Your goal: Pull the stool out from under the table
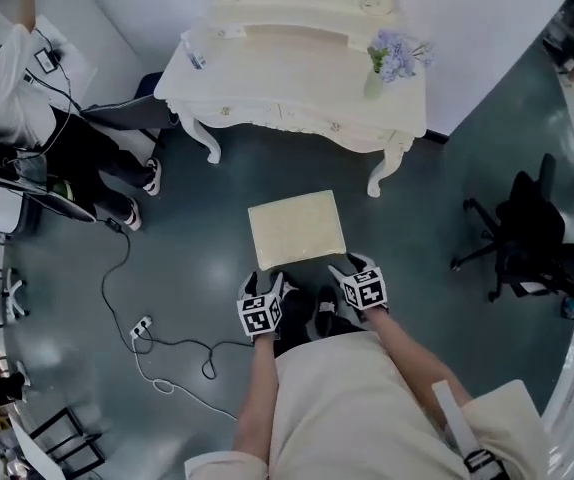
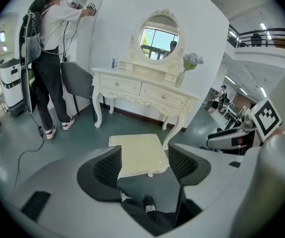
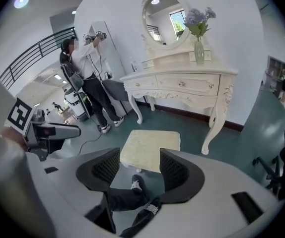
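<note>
The cream square stool (image 1: 297, 230) stands on the dark floor in front of the white dressing table (image 1: 267, 93), clear of its legs. My left gripper (image 1: 270, 285) hovers at the stool's near left corner and my right gripper (image 1: 353, 266) at its near right corner. In the left gripper view the left gripper (image 2: 145, 163) is open, and the stool (image 2: 138, 152) shows beyond the gap. In the right gripper view the right gripper (image 3: 140, 168) is open too, with the stool (image 3: 150, 147) ahead of it. Neither gripper's pads touch the stool.
A person (image 1: 27, 98) stands at the far left beside a grey chair (image 1: 132, 113). A cable and power strip (image 1: 142, 325) lie on the floor to my left. A black office chair (image 1: 527, 233) stands at the right. A vase of flowers (image 1: 387, 63) sits on the table.
</note>
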Motion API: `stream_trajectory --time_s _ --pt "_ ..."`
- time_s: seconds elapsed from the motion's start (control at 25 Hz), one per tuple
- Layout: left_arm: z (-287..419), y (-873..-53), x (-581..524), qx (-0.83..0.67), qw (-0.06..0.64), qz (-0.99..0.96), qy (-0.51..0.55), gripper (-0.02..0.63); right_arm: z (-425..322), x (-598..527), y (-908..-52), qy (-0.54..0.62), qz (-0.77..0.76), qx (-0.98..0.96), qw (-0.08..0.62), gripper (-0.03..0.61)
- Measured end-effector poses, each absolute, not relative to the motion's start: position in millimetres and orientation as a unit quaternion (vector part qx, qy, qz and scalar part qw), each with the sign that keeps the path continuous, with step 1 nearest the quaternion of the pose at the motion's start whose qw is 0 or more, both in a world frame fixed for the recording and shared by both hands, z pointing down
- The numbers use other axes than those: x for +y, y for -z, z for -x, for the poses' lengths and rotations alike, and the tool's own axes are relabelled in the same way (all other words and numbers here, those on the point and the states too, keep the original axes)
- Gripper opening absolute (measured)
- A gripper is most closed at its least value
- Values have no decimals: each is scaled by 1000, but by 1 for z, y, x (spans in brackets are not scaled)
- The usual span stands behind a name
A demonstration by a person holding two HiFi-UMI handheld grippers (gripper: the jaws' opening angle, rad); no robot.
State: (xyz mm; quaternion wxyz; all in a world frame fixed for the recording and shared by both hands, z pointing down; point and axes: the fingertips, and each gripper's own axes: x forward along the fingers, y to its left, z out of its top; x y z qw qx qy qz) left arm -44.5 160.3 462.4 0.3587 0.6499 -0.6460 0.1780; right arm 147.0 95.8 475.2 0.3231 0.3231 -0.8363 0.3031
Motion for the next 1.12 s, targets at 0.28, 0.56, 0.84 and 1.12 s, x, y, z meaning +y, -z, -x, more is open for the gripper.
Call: stream_trajectory --time_s 0.28,0.56,0.84,1.12 --pt "30 -435 183 -663 343 -649 -146 252 -155 125 -465 -269 -296 -857 324 277" --pt "36 -431 189 -669 335 -651 -133 201 -154 122 -460 -277 -312 -856 307 158" --pt "41 -433 190 -668 338 -650 -129 104 -152 113 -456 -284 -326 -852 295 68" --pt "40 -435 185 -657 336 -660 -144 15 -144 111 -459 -296 -313 -854 291 48"
